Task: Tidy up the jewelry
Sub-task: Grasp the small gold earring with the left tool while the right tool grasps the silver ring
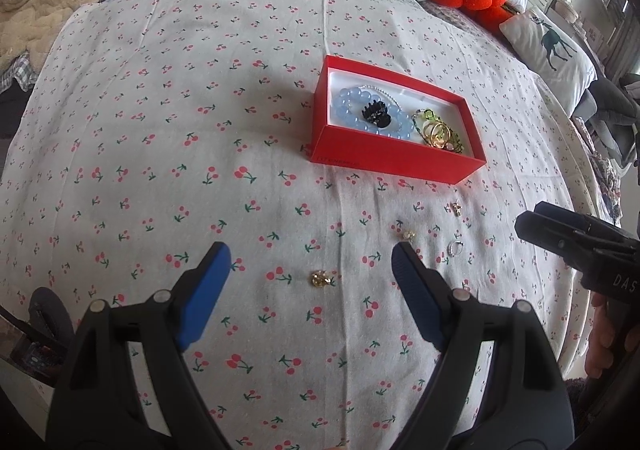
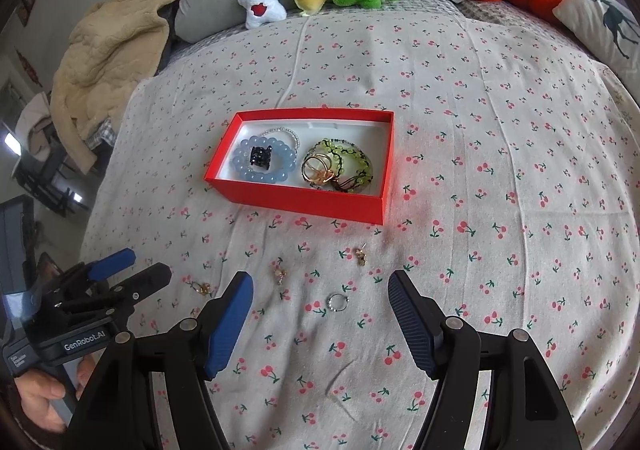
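Gold earring (image 1: 321, 279) lies on the cherry sheet (image 1: 160, 154), right btwn your left gripper (image 1: 310, 264) tips, jaws spread wide w/ nothing in them. Your left hand is the near one for it. Your right gripper (image 2: 320, 292) is spread and empty too, w/ the silver ring (image 2: 337, 302) btwn its tips. Red box (image 1: 392, 162) sits further up the sheet, toward the pillow edge.

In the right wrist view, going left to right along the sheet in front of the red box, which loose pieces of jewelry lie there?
Gold earring near the left tongs → gold earring → silver ring → gold earring nearest the red box.
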Motion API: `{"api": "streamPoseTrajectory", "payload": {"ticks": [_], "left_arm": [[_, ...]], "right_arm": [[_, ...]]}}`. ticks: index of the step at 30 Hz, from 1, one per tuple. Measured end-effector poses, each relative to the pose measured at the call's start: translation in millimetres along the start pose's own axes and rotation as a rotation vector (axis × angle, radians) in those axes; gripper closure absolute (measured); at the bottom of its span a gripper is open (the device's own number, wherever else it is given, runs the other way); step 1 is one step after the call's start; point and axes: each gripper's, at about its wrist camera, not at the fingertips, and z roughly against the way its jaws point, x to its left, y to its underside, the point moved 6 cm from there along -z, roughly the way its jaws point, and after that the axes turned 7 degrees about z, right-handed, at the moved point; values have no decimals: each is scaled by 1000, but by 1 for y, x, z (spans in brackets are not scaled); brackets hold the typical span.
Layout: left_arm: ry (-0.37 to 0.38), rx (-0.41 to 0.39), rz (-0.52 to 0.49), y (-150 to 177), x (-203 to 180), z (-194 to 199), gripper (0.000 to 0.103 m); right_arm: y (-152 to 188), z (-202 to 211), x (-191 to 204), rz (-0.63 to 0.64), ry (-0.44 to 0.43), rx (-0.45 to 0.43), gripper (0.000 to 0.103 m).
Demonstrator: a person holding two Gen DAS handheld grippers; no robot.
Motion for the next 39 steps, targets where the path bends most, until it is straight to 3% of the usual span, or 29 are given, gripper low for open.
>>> {"api": "streamPoseTrajectory", "payload": {"ticks": [8, 16, 21, 28, 39], "left_arm": [[1, 14, -17, 6, 4, -1, 20], [56, 68, -29, 18, 12, -14, 22], [58, 63, -132, 31, 13, -25, 43], [82, 46, -245, 48, 9, -41, 62], [99, -6, -303, 45, -3, -49, 69]], "right_arm": [[10, -6, -2, -13, -9, 37, 31], [23, -20, -18, -56, 8, 97, 31], [32, -27, -31, -83, 4, 104, 31], [51, -40, -37, 0, 52, 97, 31], [70, -52, -32, 89, 71, 117, 31]]}}
